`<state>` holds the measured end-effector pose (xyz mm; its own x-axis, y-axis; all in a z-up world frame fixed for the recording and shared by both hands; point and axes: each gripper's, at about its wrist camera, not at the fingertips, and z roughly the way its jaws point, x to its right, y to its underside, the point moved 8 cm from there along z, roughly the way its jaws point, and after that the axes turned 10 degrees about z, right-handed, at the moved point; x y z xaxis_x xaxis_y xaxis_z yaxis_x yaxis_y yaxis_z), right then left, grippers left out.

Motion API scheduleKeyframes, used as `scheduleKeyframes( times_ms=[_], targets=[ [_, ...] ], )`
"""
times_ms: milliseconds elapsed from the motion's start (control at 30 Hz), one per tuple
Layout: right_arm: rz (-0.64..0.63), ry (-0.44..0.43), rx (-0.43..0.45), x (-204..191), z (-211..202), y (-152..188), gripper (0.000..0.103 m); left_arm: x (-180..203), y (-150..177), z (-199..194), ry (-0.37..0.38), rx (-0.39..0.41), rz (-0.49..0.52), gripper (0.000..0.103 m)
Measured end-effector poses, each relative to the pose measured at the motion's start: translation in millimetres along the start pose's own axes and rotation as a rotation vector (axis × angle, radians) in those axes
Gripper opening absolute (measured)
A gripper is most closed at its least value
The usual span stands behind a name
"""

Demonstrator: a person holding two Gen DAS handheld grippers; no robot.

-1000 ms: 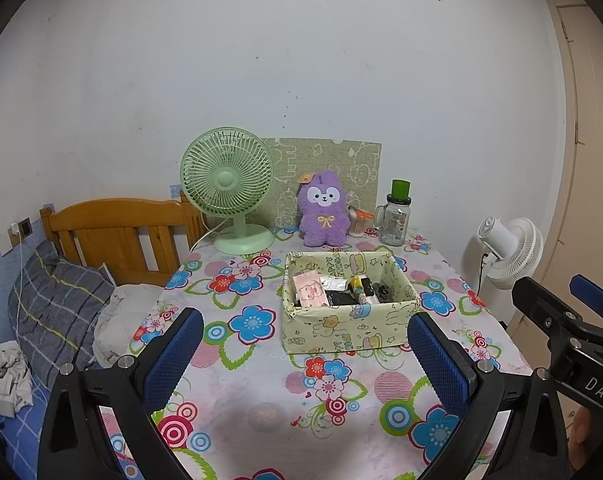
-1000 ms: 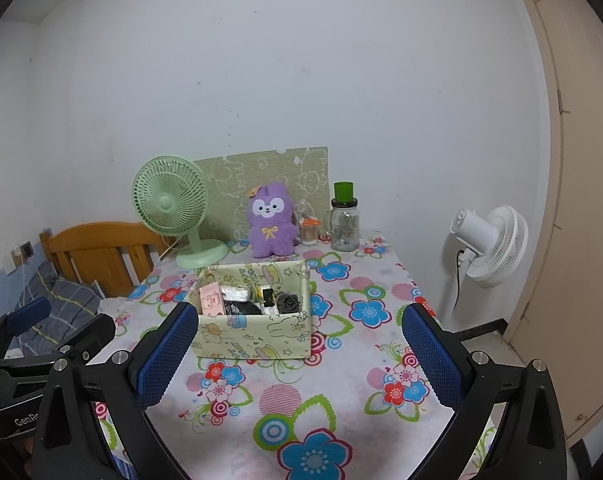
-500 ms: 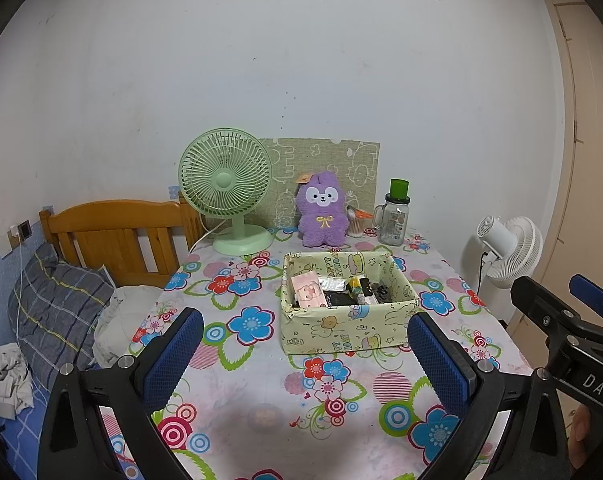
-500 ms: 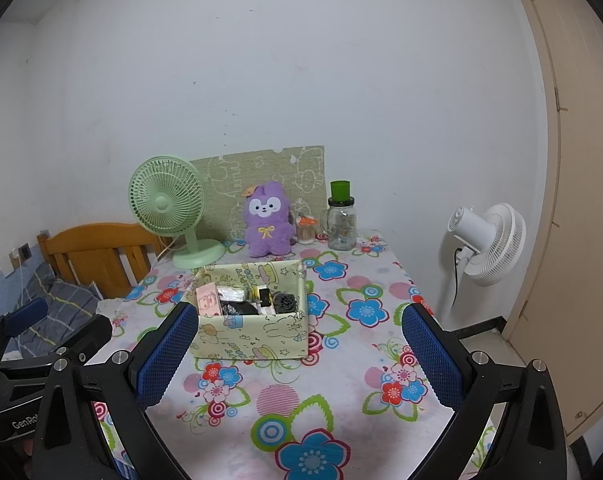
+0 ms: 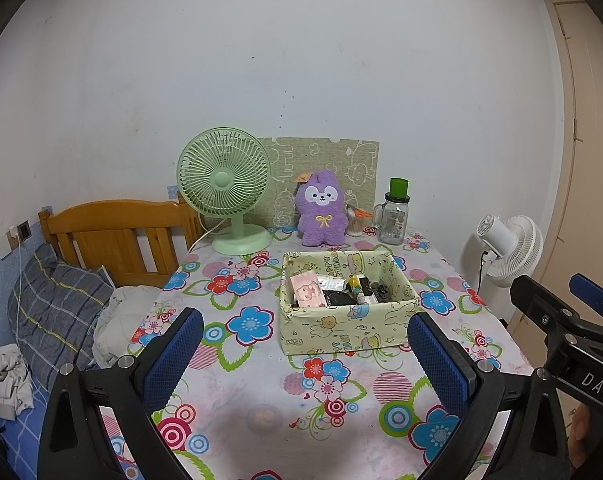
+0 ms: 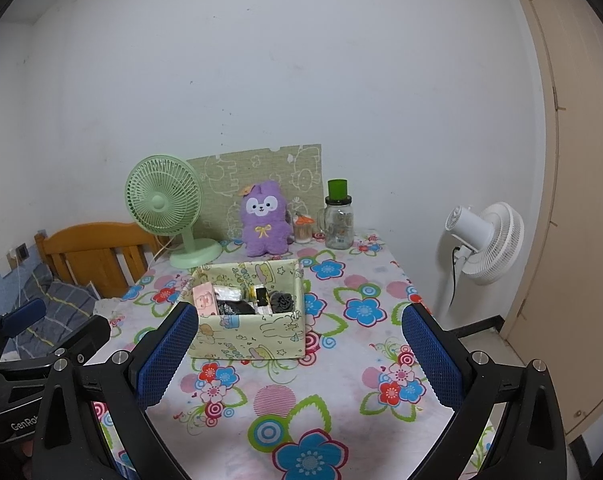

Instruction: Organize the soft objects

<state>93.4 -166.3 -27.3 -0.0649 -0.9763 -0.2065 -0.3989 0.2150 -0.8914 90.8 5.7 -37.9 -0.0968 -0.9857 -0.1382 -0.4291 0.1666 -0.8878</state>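
Purple plush toy (image 5: 321,210): seen upright at the far edge of the table, well ahead of both claws, leaned against a green patterned board (image 5: 321,168). Left gripper (image 5: 301,352) is held spread wide with nothing between its blue pads (image 5: 173,356); right gripper (image 6: 299,350) is likewise spread wide and empty, low over the flowered tablecloth (image 6: 341,380). Directly ahead of both, between claw and plush, a fabric-covered box (image 5: 341,328) is noted, already filled with small packets and dark items; what these are cannot be told. Beyond the box, a green desk fan (image 5: 225,184) is placed left of the plush, and a glass jar with green lid (image 5: 393,216) right of it, with a small container just beside the plush's right arm. The plush is judged light, compressible and non-slip, unlikely to be harmed by squeezing. A hold across the torso below the yellow bow is judged best; ears and arms would probably flop. Care is advised near the jar, which could be tipped on approach.
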Motion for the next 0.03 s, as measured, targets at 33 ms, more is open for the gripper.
scheduleKeyframes(
  times_ms=[33],
  targets=[
    [0.000,0.000,0.000,-0.1,0.3,0.2,0.103,0.1,0.5,0.4,0.000,0.000,-0.001,0.103]
  ],
)
